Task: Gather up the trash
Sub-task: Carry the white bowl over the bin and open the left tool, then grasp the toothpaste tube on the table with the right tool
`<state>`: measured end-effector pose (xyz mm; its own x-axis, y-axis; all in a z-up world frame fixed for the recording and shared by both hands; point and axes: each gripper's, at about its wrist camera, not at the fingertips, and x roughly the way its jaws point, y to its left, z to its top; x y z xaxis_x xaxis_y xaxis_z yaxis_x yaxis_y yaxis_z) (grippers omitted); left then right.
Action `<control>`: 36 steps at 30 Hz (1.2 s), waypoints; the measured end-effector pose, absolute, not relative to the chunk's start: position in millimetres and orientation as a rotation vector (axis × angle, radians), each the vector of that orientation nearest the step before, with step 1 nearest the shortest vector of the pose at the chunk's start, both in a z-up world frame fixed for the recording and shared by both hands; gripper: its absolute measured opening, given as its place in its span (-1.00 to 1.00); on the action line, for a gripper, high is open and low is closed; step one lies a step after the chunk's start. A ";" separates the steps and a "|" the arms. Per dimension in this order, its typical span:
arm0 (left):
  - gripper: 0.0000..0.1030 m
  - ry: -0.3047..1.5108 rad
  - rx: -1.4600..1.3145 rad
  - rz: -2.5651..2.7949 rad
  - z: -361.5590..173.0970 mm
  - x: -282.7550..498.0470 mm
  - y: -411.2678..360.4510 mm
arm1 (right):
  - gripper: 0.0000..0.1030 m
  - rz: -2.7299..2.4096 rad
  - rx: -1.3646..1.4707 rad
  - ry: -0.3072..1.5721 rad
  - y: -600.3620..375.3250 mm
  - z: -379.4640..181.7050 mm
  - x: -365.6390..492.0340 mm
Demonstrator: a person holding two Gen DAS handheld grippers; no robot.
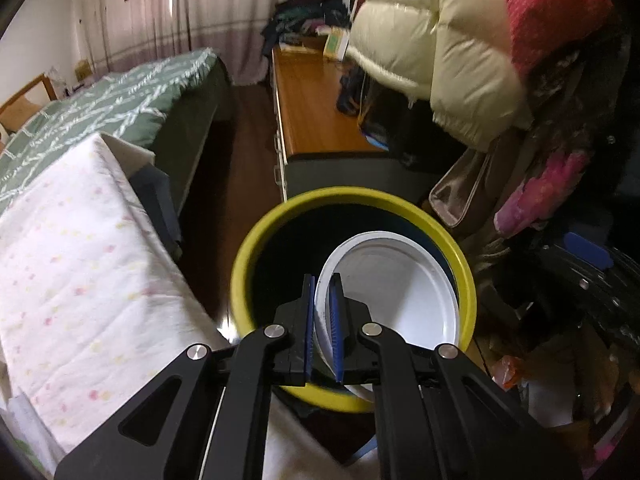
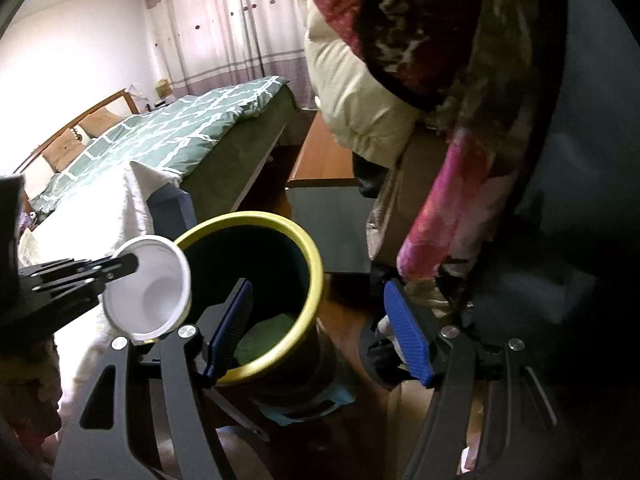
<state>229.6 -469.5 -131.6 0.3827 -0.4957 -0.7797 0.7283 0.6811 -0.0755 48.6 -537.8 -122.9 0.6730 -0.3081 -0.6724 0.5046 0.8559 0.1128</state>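
My left gripper (image 1: pixel 322 284) is shut on the rim of a white disposable cup (image 1: pixel 396 288), pinching its wall between the blue pads. The cup hangs tilted over the mouth of a yellow-rimmed trash bin (image 1: pixel 256 240). In the right wrist view the same cup (image 2: pixel 152 292) hangs at the bin's left edge, held by the left gripper (image 2: pixel 128 266). My right gripper (image 2: pixel 320 286) stands open above the bin's rim (image 2: pixel 316 272), with nothing between its fingers. Something green (image 2: pixel 272 332) lies at the bottom of the bin.
A white flowered cloth (image 1: pixel 80 272) covers a surface left of the bin. Beyond it is a bed with a green quilt (image 1: pixel 100 108). A low wooden cabinet (image 1: pixel 320 108) runs behind the bin. Hanging coats (image 1: pixel 440 40) and bags (image 1: pixel 460 196) crowd the right side.
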 end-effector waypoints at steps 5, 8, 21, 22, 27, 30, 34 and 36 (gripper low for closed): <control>-0.83 0.919 0.298 -0.789 -144.3 235.0 -486.1 | 0.26 -0.479 0.319 0.700 -541.2 -125.7 41.1; -0.76 0.923 0.309 -0.774 -146.7 233.6 -489.5 | 0.26 -0.482 0.323 0.699 -541.3 -126.6 38.1; 0.60 0.834 0.254 -0.788 -106.2 217.3 -458.2 | 0.26 -0.482 0.317 0.705 -532.8 -128.2 36.5; 0.63 0.832 0.239 -0.789 -100.3 213.9 -448.2 | 0.26 -0.480 0.317 0.706 -532.9 -128.4 35.7; 0.73 0.772 0.167 -0.755 -65.9 188.5 -373.6 | 0.26 -0.446 0.312 0.727 -518.7 -134.3 41.0; 0.74 0.740 0.128 -0.690 -45.9 172.6 -316.1 | 0.26 -0.401 0.305 0.739 -502.7 -136.6 50.1; 0.83 0.673 0.066 -0.564 -17.9 149.8 -232.5 | 0.26 -0.297 0.276 0.742 -462.3 -133.3 68.0; 0.85 0.634 0.048 -0.466 -5.2 137.2 -184.5 | 0.26 -0.237 0.258 0.739 -436.7 -128.5 77.4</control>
